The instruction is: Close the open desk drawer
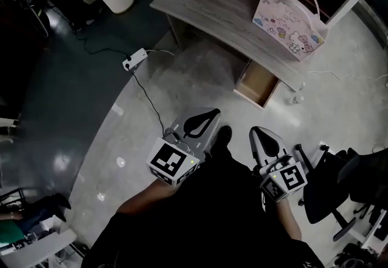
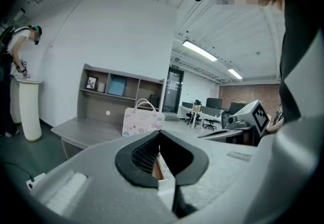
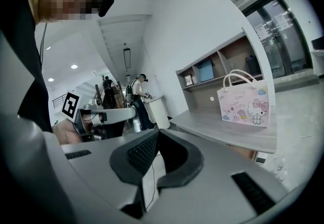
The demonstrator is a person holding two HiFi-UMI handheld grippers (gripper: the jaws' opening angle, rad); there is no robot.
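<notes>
A grey wooden bench (image 1: 200, 3) stands at the top, with a pink-and-white gift bag (image 1: 290, 15) upright on its right part. Below the bag, a drawer (image 1: 257, 83) sticks out open from under the bench's front edge. Lower down, the left gripper (image 1: 213, 114) and the right gripper (image 1: 254, 131) both point toward the drawer, well apart from it, each with its fingers together and empty. A white power strip (image 1: 135, 59) lies on the floor (image 1: 182, 85) left of the bench.
</notes>
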